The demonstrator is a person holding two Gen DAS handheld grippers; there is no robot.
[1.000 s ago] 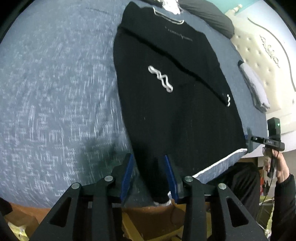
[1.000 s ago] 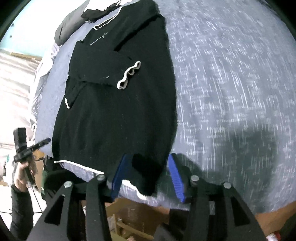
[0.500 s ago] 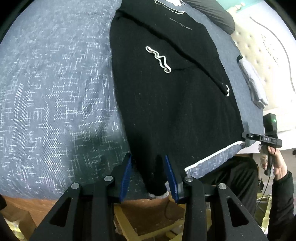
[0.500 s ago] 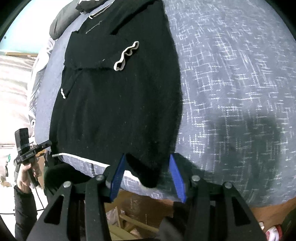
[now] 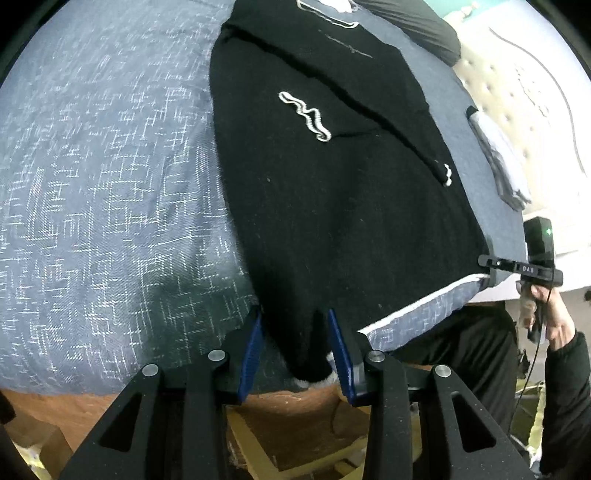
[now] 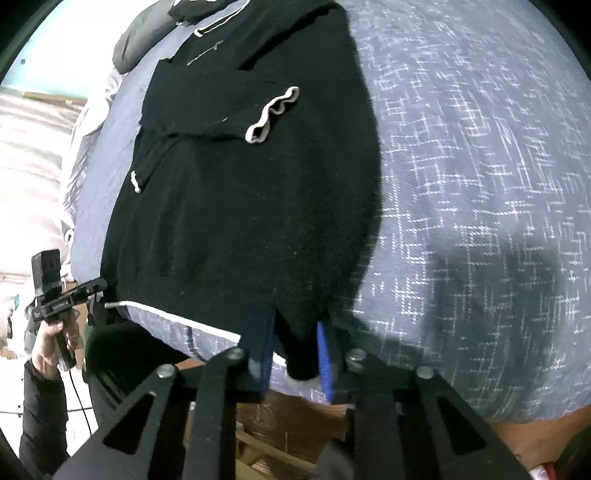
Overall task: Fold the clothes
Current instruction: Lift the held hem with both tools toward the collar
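A black sweater (image 5: pixel 351 221) with white trim lies flat on the blue-grey bed cover (image 5: pixel 110 221), both sleeves folded across its body. My left gripper (image 5: pixel 295 347) is shut on the sweater's near hem corner at the bed's edge. In the right wrist view the sweater (image 6: pixel 240 221) shows its other hem corner pinched between the blue pads (image 6: pixel 325 354) of my right gripper (image 6: pixel 295 350). The white-edged hem runs between the two corners. Each view also catches the other gripper in a hand: the right gripper (image 5: pixel 517 267) and the left gripper (image 6: pixel 70 295).
A dark pillow (image 5: pixel 424 33) lies at the head of the bed by a cream tufted headboard (image 5: pixel 517 92). A folded grey garment (image 5: pixel 498 158) rests near the bed's far side. Wooden frame parts (image 5: pixel 295 424) show below the mattress edge.
The right gripper's fingers have closed from wide apart onto the hem corner. The left gripper has kept its hold and edged closer over the bed.
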